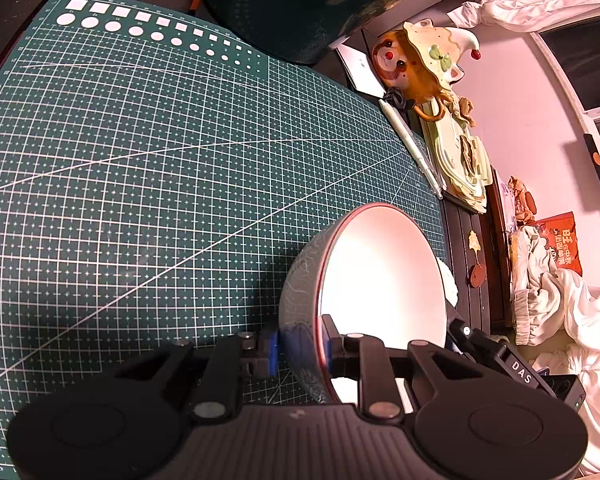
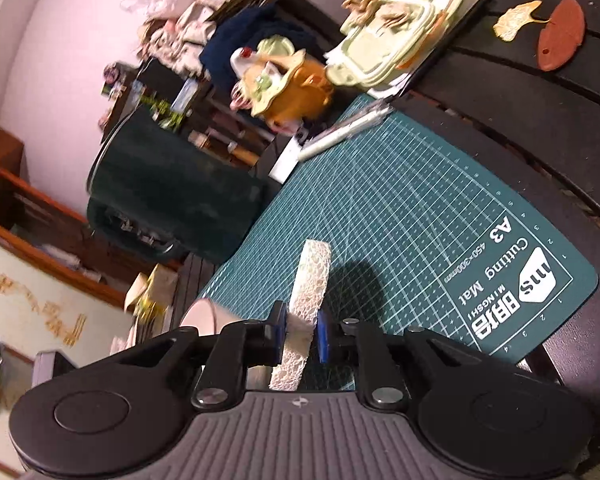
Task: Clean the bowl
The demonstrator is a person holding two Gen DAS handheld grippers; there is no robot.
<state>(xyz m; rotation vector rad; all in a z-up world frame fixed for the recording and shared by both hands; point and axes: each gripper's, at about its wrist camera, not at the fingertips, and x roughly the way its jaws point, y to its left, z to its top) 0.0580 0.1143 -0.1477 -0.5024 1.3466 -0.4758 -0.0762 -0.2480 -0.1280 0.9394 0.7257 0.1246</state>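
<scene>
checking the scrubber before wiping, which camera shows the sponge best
The right wrist view. There the white sponge stands on edge between the blue pads of the right claw, its porous face and full length plain above the green cutting mat. The left wrist view shows no clear sponge, only the bowl clamped at its rim.

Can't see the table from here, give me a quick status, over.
Left gripper shut on bowl rim, bowl tilted. Right gripper pinching sponge. Nothing blocking.

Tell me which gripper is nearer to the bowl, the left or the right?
Left. The left gripper is clamped on the rim of the bowl. The right gripper holds the sponge; no bowl shows in its view.
</scene>
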